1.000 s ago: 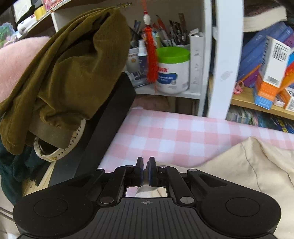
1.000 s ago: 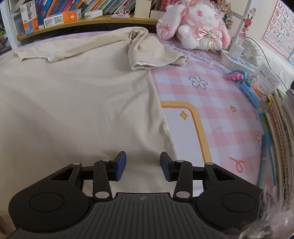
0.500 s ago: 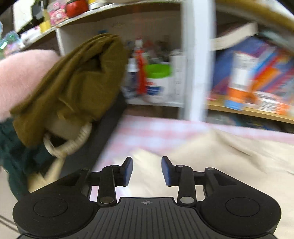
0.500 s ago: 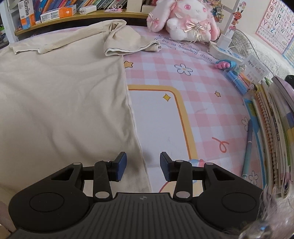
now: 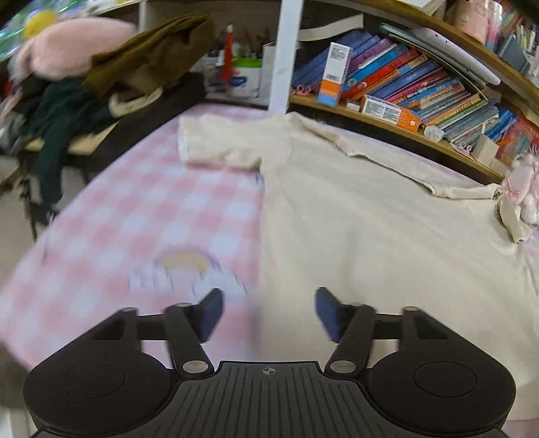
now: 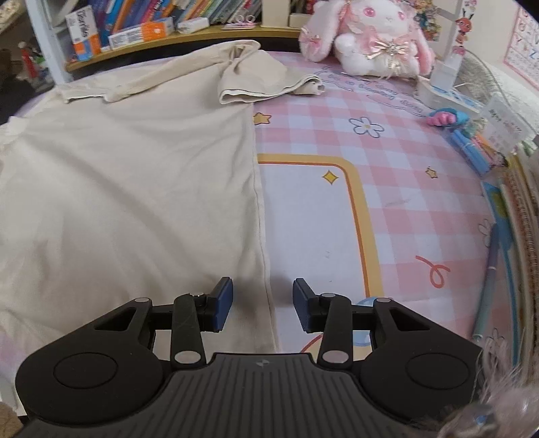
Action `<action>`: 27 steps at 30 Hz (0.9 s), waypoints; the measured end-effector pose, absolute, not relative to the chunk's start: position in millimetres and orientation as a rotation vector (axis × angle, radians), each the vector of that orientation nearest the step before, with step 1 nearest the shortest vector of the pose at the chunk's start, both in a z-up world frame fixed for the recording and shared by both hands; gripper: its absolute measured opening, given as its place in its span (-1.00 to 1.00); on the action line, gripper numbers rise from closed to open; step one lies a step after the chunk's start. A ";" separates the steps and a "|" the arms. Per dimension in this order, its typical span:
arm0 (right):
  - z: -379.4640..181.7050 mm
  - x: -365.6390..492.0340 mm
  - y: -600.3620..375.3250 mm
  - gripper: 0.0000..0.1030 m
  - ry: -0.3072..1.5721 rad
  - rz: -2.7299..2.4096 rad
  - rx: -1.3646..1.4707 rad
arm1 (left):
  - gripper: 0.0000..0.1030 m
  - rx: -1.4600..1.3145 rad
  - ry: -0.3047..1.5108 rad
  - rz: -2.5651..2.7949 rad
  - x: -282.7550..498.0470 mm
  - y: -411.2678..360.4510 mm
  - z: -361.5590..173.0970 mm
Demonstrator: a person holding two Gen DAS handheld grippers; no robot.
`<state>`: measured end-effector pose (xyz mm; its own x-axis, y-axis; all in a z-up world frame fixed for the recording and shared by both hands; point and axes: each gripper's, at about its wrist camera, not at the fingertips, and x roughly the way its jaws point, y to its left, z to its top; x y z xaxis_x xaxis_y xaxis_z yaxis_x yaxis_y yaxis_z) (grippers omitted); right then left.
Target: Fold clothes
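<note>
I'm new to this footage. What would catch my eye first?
A large cream T-shirt lies spread flat across the pink checked mat, filling most of both views. A pink and white plush rabbit sits at the mat's far edge. Both grippers, left and right, hang open over the shirt's side edges.

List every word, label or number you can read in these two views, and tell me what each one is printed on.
"Usmile", read uncertainly: white box on the shelf in the right wrist view.
Single letters, possibly "Z" and "L": alphabet poster at the right edge.
Book spines: print too small to read.
Orange box and green-lidded jar: blurred, unreadable.
Pale script on the pink checked mat: not legible.
</note>
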<state>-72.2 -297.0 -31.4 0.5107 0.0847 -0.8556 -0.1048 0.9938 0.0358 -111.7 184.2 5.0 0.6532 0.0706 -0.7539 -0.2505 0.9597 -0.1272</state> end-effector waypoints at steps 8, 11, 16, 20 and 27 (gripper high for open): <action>-31.4 -91.1 -312.7 -0.24 0.986 0.215 -0.007 | 0.41 -0.220 0.868 0.249 -158.7 136.0 6.1; -32.8 -100.0 -321.6 -0.23 0.969 0.217 0.010 | 0.41 -0.219 0.885 0.276 -170.1 127.1 2.3; -33.3 -109.5 -335.2 -0.30 0.948 0.202 0.049 | 0.40 -0.271 0.892 0.308 -182.0 124.1 -1.6; -32.1 -115.6 -337.3 -0.45 0.957 0.233 0.048 | 0.39 -0.274 0.866 0.357 -185.9 129.1 -0.7; -32.1 -122.0 -331.3 -0.93 0.971 0.269 0.040 | -0.80 -0.353 0.924 0.339 -182.5 148.9 -9.9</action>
<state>-122.0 -331.3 -32.1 0.5338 0.2435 -0.8098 -0.2081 0.9660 0.1532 -182.5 148.9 -9.9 0.5582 0.1314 -0.8192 -0.4292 0.8907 -0.1496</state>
